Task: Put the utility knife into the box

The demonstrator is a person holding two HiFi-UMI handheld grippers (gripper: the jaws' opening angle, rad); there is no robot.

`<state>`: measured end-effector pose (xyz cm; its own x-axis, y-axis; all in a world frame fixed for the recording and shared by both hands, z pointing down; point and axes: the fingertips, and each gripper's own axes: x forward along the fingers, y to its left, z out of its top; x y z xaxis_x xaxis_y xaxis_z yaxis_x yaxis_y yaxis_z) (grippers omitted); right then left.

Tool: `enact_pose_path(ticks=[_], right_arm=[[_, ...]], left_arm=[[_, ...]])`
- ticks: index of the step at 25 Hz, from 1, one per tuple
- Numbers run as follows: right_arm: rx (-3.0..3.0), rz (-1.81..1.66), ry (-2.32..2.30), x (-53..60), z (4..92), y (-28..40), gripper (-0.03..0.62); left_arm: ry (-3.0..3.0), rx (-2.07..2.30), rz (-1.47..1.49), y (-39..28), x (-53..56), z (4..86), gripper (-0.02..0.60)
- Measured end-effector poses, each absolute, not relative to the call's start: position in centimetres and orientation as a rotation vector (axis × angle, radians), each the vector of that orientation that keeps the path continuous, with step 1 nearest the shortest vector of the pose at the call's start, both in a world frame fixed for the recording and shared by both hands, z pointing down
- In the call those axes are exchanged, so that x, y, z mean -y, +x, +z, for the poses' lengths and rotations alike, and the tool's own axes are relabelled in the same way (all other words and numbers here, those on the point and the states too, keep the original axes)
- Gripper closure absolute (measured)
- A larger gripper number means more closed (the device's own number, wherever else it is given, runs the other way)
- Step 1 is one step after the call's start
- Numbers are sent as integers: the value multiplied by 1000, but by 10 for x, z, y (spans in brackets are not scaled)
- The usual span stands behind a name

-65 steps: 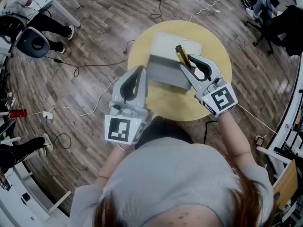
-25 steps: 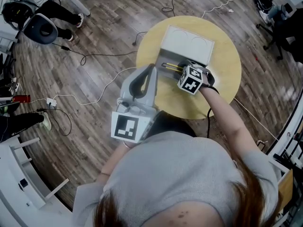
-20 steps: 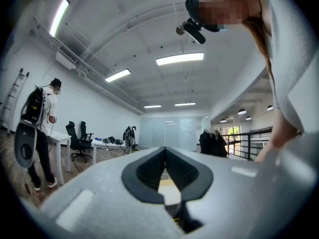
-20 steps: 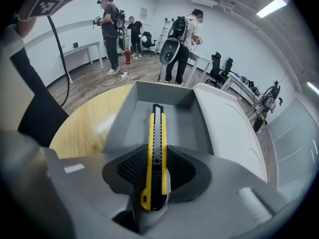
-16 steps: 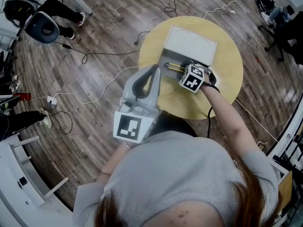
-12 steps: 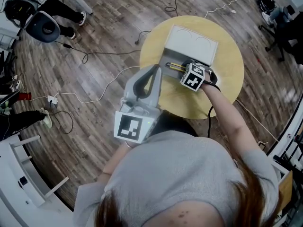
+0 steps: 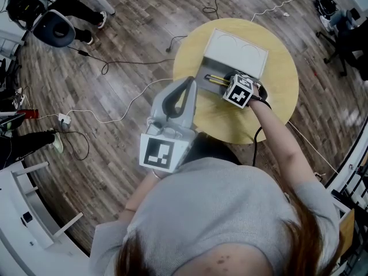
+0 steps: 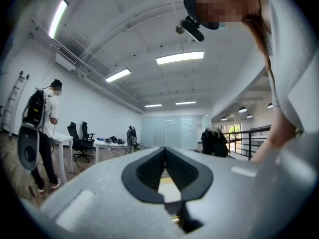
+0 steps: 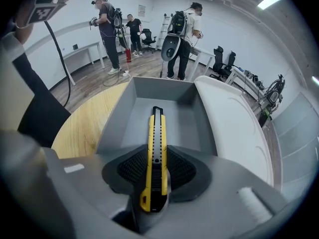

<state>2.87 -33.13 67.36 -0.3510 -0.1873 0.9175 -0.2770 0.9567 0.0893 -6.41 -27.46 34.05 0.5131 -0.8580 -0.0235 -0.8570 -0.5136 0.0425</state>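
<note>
Holding the utility knife lengthwise, the right gripper has its fingers clenched on the yellow handle. Both ribbed pads press the sides and the butt end sits back toward the gripper body. The knife's black tip points at the far wall of the box. The knife sits over the open grey tray, inside its outline. Can't tell if it touches the bottom. The head view shows the same thing, with a yellow strip inside the tray and the right gripper's marker cube just beside it. The white lid is flipped open and lies flat on the right side of the tray in the right gripper view. The box sits on a round yellow bench, toward its far half.

The left gripper is raised off the bench at the near left edge and well apart from the box. Its fingers are closed tip to tip with nothing between them. Its own view looks up across the room at ceiling lights and the person's head camera.

The floor is wood with cables running over it. Other people stand beyond the bench, one with a backpack rig. Office chairs and white desks stand further back.
</note>
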Motion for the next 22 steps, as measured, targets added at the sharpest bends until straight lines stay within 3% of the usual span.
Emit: enact_pose_path(ticks=[3, 7, 11, 22], right_arm=[[1938, 57, 335, 333, 673, 31, 467], [2000, 67, 344, 335, 666, 32, 410], [2096, 89, 384, 333, 642, 21, 410], [2459, -1, 974, 327, 466, 35, 482]], left_arm=[[2709, 1541, -55, -64, 275, 341, 588], [2708, 1536, -47, -59, 277, 343, 588], [2720, 1511, -52, -61, 277, 344, 588], [2801, 1411, -99, -45, 288, 331, 588]])
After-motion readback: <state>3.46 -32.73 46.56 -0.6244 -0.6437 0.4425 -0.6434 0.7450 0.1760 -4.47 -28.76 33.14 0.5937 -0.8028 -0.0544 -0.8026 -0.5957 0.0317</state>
